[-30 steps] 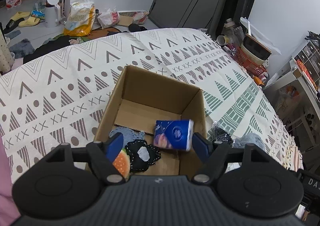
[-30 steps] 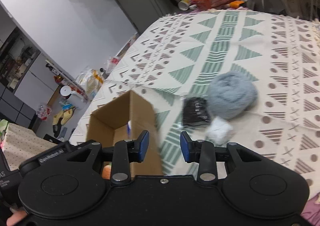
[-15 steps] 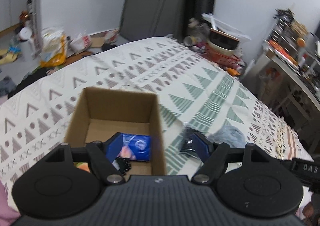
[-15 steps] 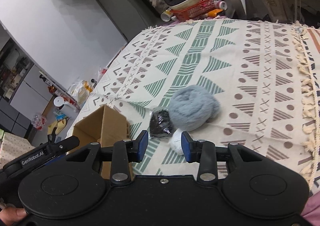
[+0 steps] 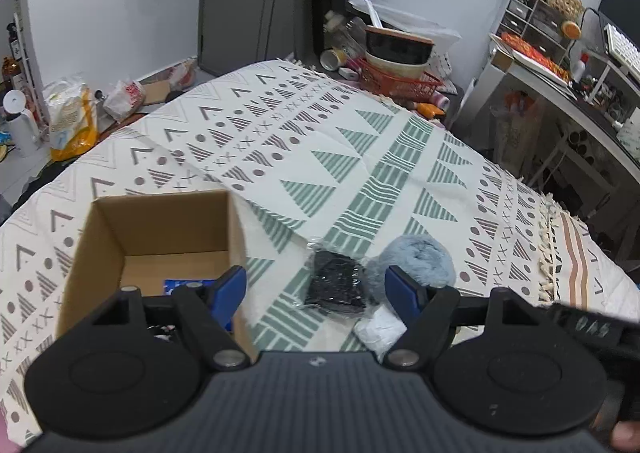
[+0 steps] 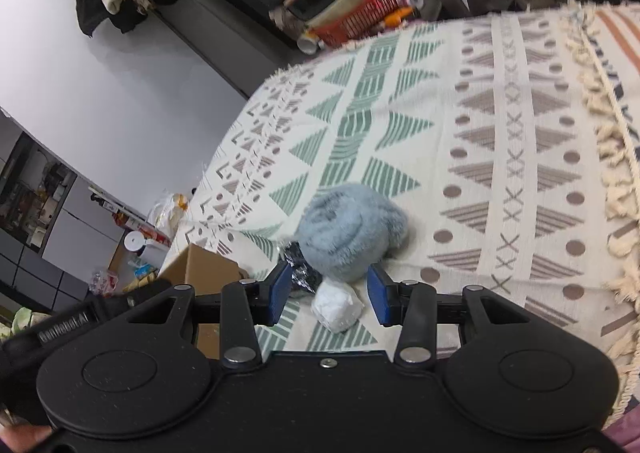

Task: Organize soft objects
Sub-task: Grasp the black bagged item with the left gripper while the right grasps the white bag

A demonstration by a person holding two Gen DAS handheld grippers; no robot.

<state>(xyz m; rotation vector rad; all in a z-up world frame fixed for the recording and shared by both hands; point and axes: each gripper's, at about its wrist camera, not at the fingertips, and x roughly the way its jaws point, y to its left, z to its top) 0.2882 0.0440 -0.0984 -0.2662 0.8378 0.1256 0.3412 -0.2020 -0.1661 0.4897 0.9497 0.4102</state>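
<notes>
Since a second ago, your left hand-held gripper (image 5: 314,287) has swung off the box (image 5: 156,231) toward the loose pile beside it, and your right hand-held gripper (image 6: 327,290) has closed in on the same pile. Your left one stands wide with nothing between its blue pads (image 5: 230,287), hanging over the black bundle (image 5: 336,287). Your right one stands at a middling gap, its jaws having just been opening; the white wad (image 6: 338,305) lies in line between its pads (image 6: 280,291), yet they do not press on it.

You have three soft things left on the patterned bedspread (image 5: 320,157): the black bundle in clear wrap, the grey-blue fluffy roll (image 6: 348,237) touching it, and the white wad just in front of both. Your box sits just beside the black bundle, open at the top, with a blue packet (image 5: 186,285) showing on its floor; the rest of its contents are hidden behind your left hand-held gripper

A red basket (image 5: 400,77) with bowls stands beyond the far edge of the bed
</notes>
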